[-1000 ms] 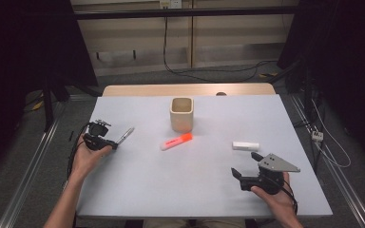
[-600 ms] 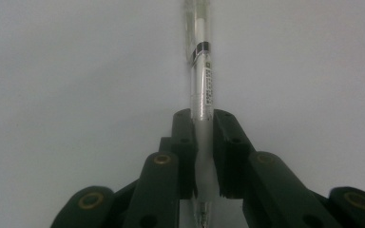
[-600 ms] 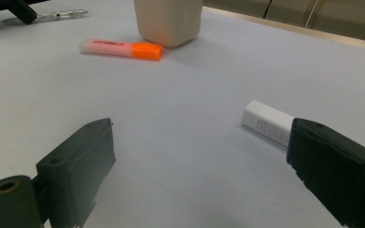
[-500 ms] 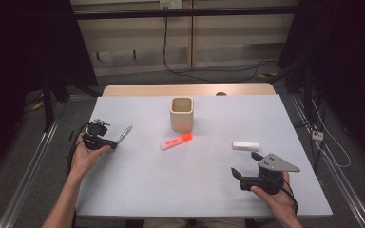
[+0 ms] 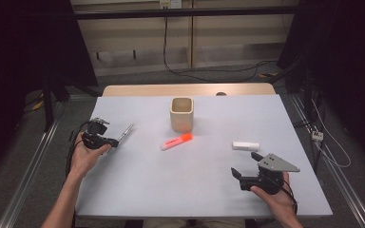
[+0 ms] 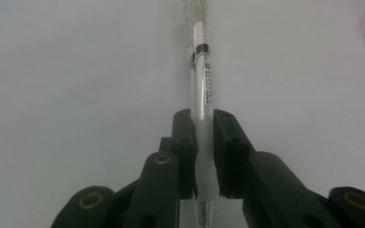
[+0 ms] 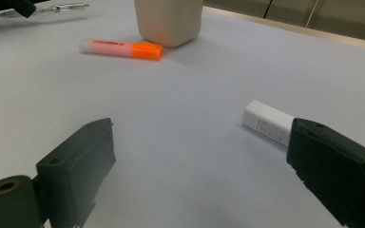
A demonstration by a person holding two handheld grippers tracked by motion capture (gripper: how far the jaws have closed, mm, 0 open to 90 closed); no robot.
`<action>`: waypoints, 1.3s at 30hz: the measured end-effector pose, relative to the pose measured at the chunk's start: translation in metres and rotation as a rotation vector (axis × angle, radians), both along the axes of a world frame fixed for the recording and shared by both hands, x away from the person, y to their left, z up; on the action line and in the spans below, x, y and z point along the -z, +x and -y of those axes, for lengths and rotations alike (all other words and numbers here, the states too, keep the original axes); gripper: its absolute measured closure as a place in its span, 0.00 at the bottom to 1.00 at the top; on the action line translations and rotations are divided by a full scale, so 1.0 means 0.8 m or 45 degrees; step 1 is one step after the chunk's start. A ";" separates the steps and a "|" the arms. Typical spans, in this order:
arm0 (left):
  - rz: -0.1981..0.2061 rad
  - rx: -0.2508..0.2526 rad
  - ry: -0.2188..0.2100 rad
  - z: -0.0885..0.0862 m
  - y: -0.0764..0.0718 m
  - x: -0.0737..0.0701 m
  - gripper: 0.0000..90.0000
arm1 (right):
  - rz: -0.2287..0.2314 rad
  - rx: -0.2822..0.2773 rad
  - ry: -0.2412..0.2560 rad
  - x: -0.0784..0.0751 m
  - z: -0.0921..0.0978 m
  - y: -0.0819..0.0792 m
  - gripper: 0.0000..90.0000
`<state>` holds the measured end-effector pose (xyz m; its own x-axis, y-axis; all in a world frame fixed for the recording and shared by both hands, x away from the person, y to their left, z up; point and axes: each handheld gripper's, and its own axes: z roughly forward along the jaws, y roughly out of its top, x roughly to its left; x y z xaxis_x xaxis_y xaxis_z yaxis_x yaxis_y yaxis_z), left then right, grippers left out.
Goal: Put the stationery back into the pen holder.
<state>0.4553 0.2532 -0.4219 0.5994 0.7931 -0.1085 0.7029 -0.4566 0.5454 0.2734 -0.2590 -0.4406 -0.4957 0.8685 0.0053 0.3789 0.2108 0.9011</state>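
Observation:
My left gripper [image 5: 115, 142] rests at the table's left side, shut on a clear pen [image 5: 126, 132]. The pen [image 6: 202, 80] runs straight out between the jaws and lies on the white tabletop. A beige cup [image 5: 181, 114] stands upright at the centre back. In front of it lies an orange highlighter [image 5: 176, 141], also seen as the highlighter [image 7: 121, 48] beside the cup [image 7: 168, 20]. A white eraser [image 5: 245, 145] lies at the right. My right gripper [image 5: 245, 164] sits open near the front right edge, with the eraser [image 7: 268, 122] just beyond its right jaw.
The white table [image 5: 190, 175] has a wooden strip along its back edge. Metal rails run along the floor on both sides, and cables lie on the floor behind and to the right.

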 end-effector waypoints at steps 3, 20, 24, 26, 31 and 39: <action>0.017 0.035 -0.017 0.008 -0.003 -0.007 0.89 | -0.001 0.001 0.000 0.000 0.000 0.000 0.09; 0.050 0.273 -0.056 0.058 -0.032 -0.029 0.89 | 0.008 -0.019 -0.012 -0.001 -0.007 0.003 0.09; 0.059 0.319 -0.066 0.070 -0.039 -0.037 0.89 | 0.018 -0.019 -0.027 -0.002 -0.011 0.003 0.09; 0.062 0.339 -0.076 0.076 -0.043 -0.041 0.89 | 0.021 -0.016 -0.025 -0.003 -0.012 0.004 0.09; 0.083 0.400 -0.092 0.089 -0.055 -0.055 0.89 | 0.037 -0.014 -0.050 -0.005 -0.020 0.007 0.09; 0.095 0.476 -0.103 0.120 -0.060 -0.068 0.89 | 0.074 -0.049 -0.135 -0.016 -0.040 0.017 0.10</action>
